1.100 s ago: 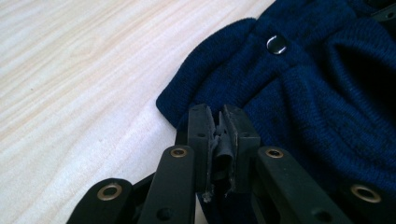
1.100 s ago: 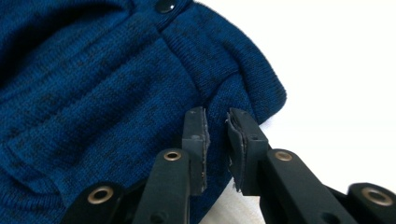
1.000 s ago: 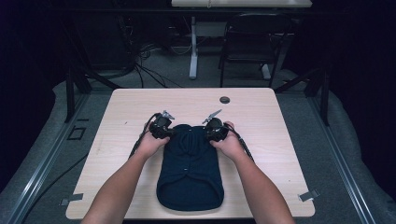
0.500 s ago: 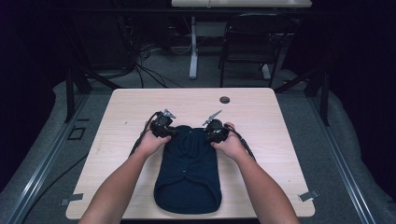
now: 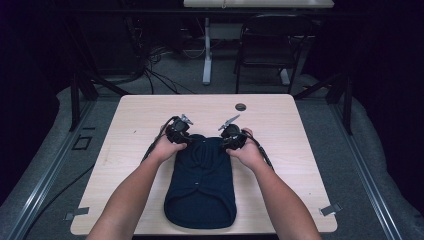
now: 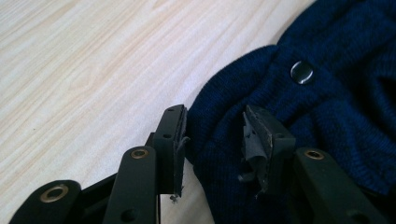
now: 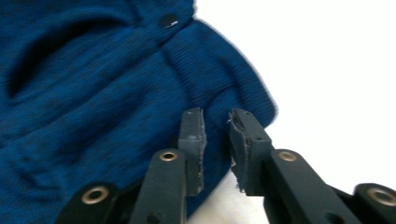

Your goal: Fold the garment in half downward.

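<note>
Release is the step in hand, I judge: on the wooden table [image 5: 125, 150] the left gripper [image 6: 212, 135] has just been opening, its jaws apart astride the edge of the navy knitted garment [image 5: 202, 185], which lies flat mid-table; the right gripper [image 7: 215, 140] has also just been opening, with fabric between slack jaws. Next, both should lift clear without snagging the knit
</note>
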The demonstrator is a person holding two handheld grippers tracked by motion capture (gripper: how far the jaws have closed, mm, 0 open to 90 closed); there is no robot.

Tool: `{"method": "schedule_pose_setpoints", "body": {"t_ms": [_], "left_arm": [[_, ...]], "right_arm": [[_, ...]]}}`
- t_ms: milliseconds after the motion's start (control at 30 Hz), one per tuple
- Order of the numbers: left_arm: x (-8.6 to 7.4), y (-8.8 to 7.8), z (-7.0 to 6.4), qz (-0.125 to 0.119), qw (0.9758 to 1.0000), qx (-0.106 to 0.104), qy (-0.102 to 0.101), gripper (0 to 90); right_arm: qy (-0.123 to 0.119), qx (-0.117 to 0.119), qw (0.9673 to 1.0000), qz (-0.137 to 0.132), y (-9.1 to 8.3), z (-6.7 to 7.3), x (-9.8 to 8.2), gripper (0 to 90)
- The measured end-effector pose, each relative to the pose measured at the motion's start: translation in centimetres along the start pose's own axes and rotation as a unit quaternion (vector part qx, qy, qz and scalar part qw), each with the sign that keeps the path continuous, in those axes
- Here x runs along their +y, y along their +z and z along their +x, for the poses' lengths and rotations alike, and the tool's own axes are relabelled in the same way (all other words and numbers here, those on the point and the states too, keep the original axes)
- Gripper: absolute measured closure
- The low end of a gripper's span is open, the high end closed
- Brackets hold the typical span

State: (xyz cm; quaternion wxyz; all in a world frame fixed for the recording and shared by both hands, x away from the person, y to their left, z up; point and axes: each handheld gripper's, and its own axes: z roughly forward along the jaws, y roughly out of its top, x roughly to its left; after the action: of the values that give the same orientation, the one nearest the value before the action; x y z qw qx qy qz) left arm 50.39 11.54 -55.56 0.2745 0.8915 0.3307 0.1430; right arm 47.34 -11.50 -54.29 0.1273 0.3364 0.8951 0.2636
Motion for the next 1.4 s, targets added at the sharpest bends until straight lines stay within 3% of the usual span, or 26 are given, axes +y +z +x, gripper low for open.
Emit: {"method": "schedule_pose_setpoints", "body": {"t_ms": [100,167,267,300,433,567,633,767,867,1167,1400], "left_arm": [[0.0,0.0,-0.1,0.004,1.0,0.002,0.002,60.4],[-0.1,0.0,-0.3,0.007,1.0,0.001,0.004,61.9],[-0.2,0.0,-0.3,0.007,0.9999,0.0,0.008,62.5],[-0.3,0.0,-0.4,0.007,1.0,0.001,0.007,62.8],[-0.5,0.0,-0.4,0.002,1.0,-0.002,0.008,65.8],[-0.7,0.0,-0.3,-0.003,0.9999,-0.005,0.011,69.9],[-0.7,0.0,-0.4,-0.004,0.9999,-0.006,0.009,71.6],[-0.7,0.0,-0.4,-0.002,0.9999,-0.006,0.013,76.2],[-0.7,0.0,-0.5,0.0,0.9999,-0.003,0.016,77.9],[-0.3,-0.4,-0.6,0.028,0.998,-0.001,0.056,80.9],[-0.5,-1.1,-0.4,0.02,0.9979,0.003,0.062,82.1]], "right_arm": [[-0.003,-0.01,0.9998,-0.014,0.1,-0.2,0.7,65.7],[-0.013,-0.02,0.9997,0.006,0.4,-0.3,1.2,62.8],[-0.015,-0.027,0.9995,0.007,1.2,-0.3,1.8,58.9],[-0.022,-0.032,0.9991,0.018,1.3,-0.4,2.1,57.5],[-0.024,-0.022,0.9989,0.033,2.0,-0.7,2.6,55.8],[-0.026,-0.01,0.9984,0.049,2.3,-0.9,2.7,58.2],[-0.02,0.0,0.9989,0.043,2.5,-1.0,2.4,61.1],[-0.039,0.01,0.998,0.049,2.4,-1.0,2.2,71.0],[-0.054,0.007,0.997,0.054,2.3,-0.8,2.1,75.0],[-0.082,-0.002,0.9949,0.058,2.1,-0.3,2.0,78.9],[-0.106,-0.008,0.9928,0.055,1.5,0.0,2.1,80.3]]}}
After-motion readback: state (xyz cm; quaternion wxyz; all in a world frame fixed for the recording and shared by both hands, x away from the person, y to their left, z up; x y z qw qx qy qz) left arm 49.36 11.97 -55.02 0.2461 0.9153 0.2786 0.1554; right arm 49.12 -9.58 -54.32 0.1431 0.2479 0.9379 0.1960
